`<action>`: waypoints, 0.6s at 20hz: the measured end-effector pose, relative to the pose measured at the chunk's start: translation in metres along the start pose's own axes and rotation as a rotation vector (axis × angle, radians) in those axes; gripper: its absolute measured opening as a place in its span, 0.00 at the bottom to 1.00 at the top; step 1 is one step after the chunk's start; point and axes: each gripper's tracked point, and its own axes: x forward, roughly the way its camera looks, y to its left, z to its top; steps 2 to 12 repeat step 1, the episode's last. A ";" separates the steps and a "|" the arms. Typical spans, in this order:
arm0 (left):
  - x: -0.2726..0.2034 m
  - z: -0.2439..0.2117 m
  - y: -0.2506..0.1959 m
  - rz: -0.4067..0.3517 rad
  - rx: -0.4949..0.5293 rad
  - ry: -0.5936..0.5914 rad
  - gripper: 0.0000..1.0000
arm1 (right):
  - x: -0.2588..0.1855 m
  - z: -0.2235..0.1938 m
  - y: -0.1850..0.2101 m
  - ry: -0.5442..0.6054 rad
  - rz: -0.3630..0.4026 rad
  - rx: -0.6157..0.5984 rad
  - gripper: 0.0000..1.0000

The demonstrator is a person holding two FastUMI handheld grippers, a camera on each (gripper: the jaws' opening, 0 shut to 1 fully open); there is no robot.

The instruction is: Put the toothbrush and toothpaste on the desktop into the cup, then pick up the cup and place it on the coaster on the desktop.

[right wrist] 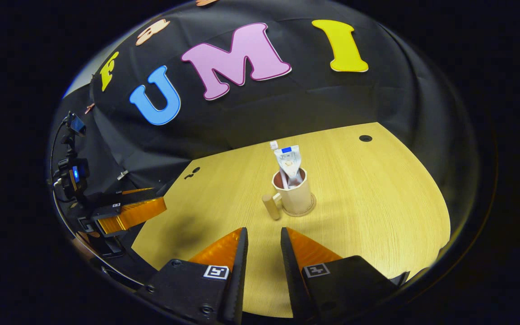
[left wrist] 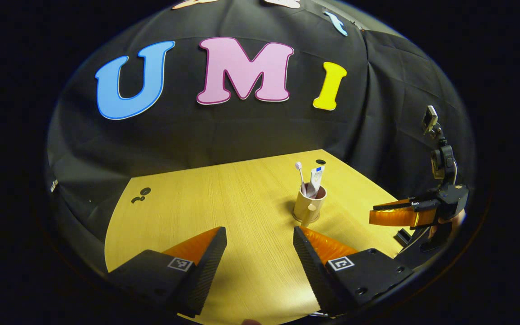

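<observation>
Standing upright in the cup [right wrist: 293, 197], the toothbrush [left wrist: 300, 174] and the toothpaste [right wrist: 289, 163] already sit where the task wants them, heads up and leaning on the rim so they cannot tip out. The cup itself rests on a thin round coaster [right wrist: 310, 207] whose edge peeks out at its base on the desktop [right wrist: 377, 203], toward the far middle of the wood. So the end state that the task describes is what lies here; whether the cup was just set there, one moment cannot tell.

The cup's handle [right wrist: 271, 206] points toward the near left in the right gripper view, and near and a little right in the left gripper view, which leaves it easy to reach from the near side.

The left gripper [left wrist: 260, 246] hangs above the near edge of the desktop with its fingers spread wide and nothing between them, well apart from the cup. The right gripper [right wrist: 263, 248] also hangs near the front edge, aimed at the cup, its fingers parted by a narrower gap and gripping nothing. Each one also shows at the side of the other's view, held low by a hand off the table's edge.

Both tools standing back and free fits a cup left to stand on its own, with no contact that might nudge it off the coaster.
</observation>
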 end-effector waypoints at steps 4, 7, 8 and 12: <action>-0.003 -0.002 0.000 -0.006 -0.009 0.001 0.93 | 0.000 0.000 0.004 0.001 0.000 -0.003 0.45; -0.003 -0.002 0.000 -0.006 -0.009 0.001 0.93 | 0.000 0.000 0.004 0.001 0.000 -0.003 0.45; -0.003 -0.002 0.000 -0.006 -0.009 0.001 0.93 | 0.000 0.000 0.004 0.001 0.000 -0.003 0.45; -0.003 -0.002 0.000 -0.006 -0.009 0.001 0.93 | 0.000 0.000 0.004 0.001 0.000 -0.003 0.45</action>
